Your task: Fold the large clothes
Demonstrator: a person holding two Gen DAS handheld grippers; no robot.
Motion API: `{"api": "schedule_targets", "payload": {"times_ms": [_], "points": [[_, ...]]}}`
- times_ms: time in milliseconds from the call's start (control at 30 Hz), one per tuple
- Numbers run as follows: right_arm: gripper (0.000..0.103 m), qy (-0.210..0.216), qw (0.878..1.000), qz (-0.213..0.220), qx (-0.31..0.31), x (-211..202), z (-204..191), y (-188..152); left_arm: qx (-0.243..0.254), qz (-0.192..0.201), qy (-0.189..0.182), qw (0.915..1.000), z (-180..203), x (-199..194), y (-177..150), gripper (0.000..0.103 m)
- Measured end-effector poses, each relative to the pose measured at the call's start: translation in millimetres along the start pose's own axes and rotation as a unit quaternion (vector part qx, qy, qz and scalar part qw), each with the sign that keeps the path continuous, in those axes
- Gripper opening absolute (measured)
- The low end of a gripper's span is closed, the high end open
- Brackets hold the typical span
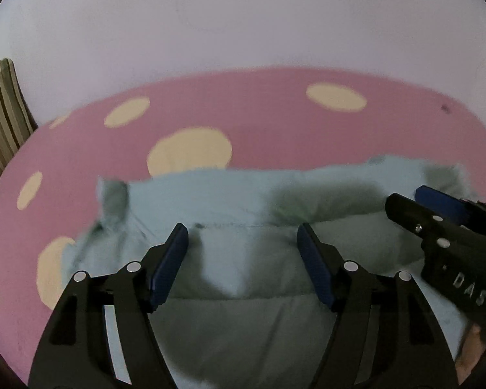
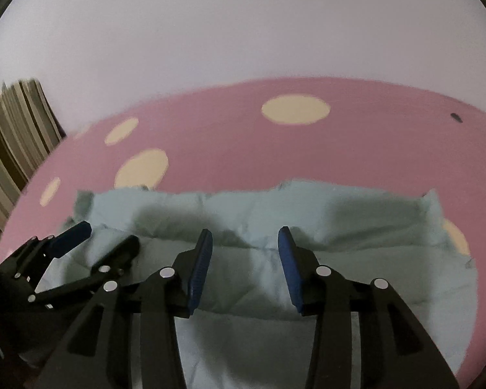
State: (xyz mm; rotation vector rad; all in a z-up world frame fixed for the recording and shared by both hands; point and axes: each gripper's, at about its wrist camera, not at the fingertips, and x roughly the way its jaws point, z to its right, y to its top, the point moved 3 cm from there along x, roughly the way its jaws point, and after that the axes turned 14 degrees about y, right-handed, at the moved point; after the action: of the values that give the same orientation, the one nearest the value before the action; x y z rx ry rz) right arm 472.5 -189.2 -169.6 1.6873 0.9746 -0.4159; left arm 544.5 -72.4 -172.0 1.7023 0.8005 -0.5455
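A pale blue-green garment (image 1: 243, 201) lies folded in layers on the pink sheet with cream dots (image 1: 259, 120); it also shows in the right wrist view (image 2: 259, 207). My left gripper (image 1: 243, 236) is open and empty just above the garment's near folded layer. My right gripper (image 2: 244, 240) is open and empty over the same fold. The right gripper shows at the right of the left wrist view (image 1: 414, 201), and the left gripper shows at the left of the right wrist view (image 2: 107, 236). They hover side by side, with no cloth between either pair of jaws.
A plain white wall (image 1: 243, 26) stands behind the bed. A striped fabric object (image 1: 1, 107) sits at the far left edge, also seen in the right wrist view (image 2: 16, 129). Bare pink sheet (image 2: 307, 152) lies beyond the garment.
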Motion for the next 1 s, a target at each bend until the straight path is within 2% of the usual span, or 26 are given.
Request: {"api": "schedule_targets", "payload": {"times_ms": [133,467,600,667,767,867,1000], "points": [[0.043,-0.015,1.000,-0.020,-0.002,23,5,-17,-0.014,-0.013,-0.001,0.9998,-1,19,-8,0.071],[0.043,-0.022,1.000,-0.012,-0.005,31,3,-27,-0.014,-0.019,-0.001,0.9997,6,34,-13,0.072],[0.043,-0.017,1.000,0.001,-0.008,9,0,-21,-0.020,-0.015,-0.008,0.9997,-7,19,-8,0.072],[0.043,-0.025,0.999,0.021,-0.014,-9,2,-19,-0.029,-0.008,-0.006,0.9995,-18,8,-9,0.072],[0.049,-0.046,0.998,0.043,-0.017,-37,15,-15,-0.051,0.003,0.006,0.9987,-41,-1,-12,0.072],[0.050,-0.078,0.995,0.053,-0.014,-56,36,-15,-0.072,-0.008,0.023,0.9971,-63,7,-16,0.072],[0.050,-0.101,0.994,0.036,0.010,-51,66,-22,-0.085,-0.025,0.029,0.9956,-71,28,-25,0.072]]}}
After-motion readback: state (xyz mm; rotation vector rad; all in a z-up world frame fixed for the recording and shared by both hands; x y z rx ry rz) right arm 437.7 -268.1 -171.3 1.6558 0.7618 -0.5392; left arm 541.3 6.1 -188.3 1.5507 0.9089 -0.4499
